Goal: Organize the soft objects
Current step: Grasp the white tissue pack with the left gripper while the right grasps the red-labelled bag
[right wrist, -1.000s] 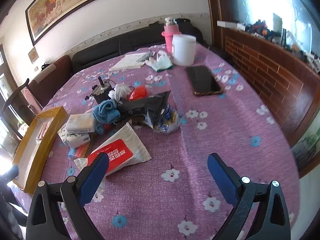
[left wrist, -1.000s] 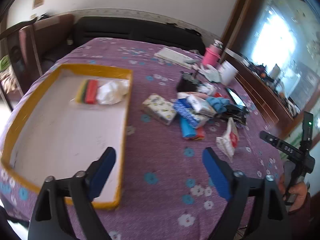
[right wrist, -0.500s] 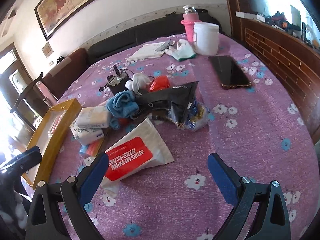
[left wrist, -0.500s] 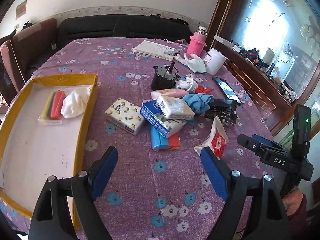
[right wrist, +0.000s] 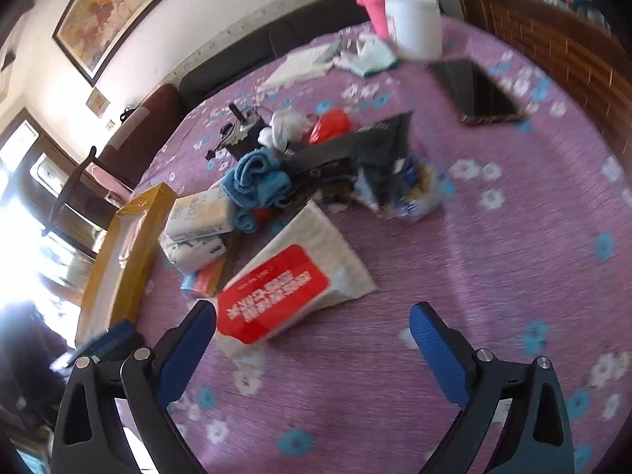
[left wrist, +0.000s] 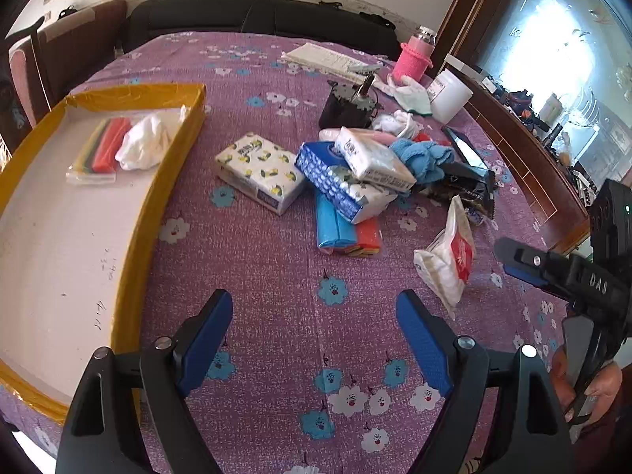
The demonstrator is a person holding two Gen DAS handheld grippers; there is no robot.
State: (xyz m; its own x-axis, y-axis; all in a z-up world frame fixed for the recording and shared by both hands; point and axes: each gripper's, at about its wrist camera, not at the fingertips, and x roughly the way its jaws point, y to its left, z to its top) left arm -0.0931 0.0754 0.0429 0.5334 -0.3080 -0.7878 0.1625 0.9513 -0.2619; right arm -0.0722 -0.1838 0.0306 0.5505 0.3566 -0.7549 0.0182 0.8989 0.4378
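Round table in a purple flowered cloth (left wrist: pixel 276 276), yellow-rimmed tray (left wrist: pixel 134 237), lemon-print tissue pack (left wrist: pixel 260 173), red-labelled wipes pouch (right wrist: pixel 288 288), phone (right wrist: pixel 474 91), white tub (right wrist: pixel 414 27)

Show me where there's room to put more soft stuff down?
The yellow tray is mostly bare nearer the left tongs; only a sponge pack and white cloth sit at its far end. The middle pile around the blue tissue pack is crowded.

The right wrist view is motion-blurred: the print on the red-and-white pouch (right wrist: pixel 290 290) is unreadable, and the yellow tray (right wrist: pixel 134 245) at nine o'clock washes into window glare. In the left wrist view, the blue tissue pack (left wrist: pixel 335 181) half hides under a white pack (left wrist: pixel 373 156), covering the blue towel (left wrist: pixel 424 156) at its three o'clock side
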